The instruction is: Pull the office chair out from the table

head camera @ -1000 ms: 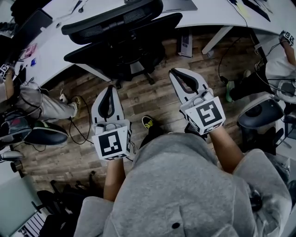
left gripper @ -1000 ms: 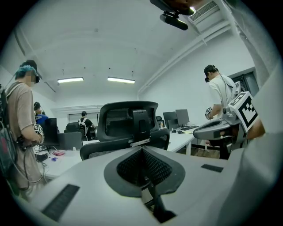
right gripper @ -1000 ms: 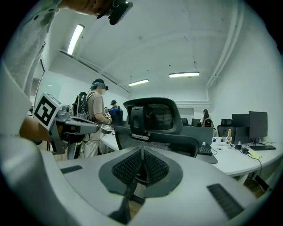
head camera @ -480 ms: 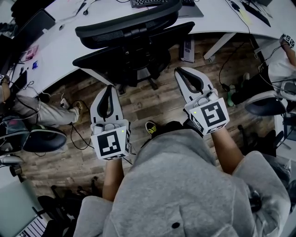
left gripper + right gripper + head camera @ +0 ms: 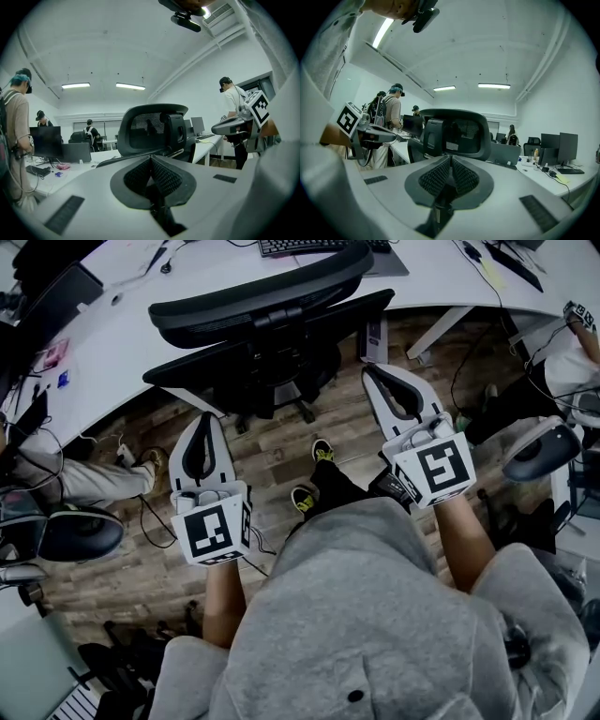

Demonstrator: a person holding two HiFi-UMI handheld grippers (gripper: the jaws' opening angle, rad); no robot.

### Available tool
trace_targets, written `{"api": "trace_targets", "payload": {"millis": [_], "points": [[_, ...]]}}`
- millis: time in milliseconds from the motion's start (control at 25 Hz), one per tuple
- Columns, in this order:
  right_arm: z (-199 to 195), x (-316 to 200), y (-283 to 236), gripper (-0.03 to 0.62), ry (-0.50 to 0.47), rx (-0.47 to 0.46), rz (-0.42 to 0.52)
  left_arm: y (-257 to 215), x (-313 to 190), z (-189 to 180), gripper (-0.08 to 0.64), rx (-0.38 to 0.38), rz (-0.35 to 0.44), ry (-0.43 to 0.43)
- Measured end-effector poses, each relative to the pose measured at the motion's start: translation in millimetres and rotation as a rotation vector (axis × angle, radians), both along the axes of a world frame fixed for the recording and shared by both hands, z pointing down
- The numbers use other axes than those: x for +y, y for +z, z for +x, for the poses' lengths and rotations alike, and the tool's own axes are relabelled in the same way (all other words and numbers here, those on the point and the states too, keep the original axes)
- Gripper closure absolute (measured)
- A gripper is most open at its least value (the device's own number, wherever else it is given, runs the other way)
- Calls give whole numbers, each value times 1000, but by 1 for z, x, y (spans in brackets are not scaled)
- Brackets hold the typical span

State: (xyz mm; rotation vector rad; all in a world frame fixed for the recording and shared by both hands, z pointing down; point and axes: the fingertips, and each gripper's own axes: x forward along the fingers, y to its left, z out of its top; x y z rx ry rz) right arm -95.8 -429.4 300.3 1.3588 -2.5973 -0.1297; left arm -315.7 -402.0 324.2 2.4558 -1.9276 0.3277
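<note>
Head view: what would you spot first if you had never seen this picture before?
The big black office chair stands out at the top centre, against the curved white table. Next come the two white grippers with square black-and-white markers, the left gripper and the right gripper. Both are shut and empty, pointing at the chair without touching it. The person's grey hoodie fills the bottom.

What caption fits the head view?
Left gripper and right gripper, both shut, face the office chair at the table.
</note>
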Motion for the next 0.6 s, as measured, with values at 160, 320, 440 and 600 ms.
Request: {"api": "trace_targets", "payload": {"millis": [160, 320, 440, 600], "points": [[7, -19, -7, 554, -5, 24, 27, 1, -15, -4, 548, -29, -10, -9], [15, -44, -10, 553, -17, 48, 39, 0, -35, -11, 548, -88, -22, -23], [19, -67, -7, 552, -39, 108, 46, -1, -53, -16, 546, -186, -24, -13], [25, -95, -2, 551, -102, 236, 57, -5, -76, -27, 540, -394, 16, -4]]}}
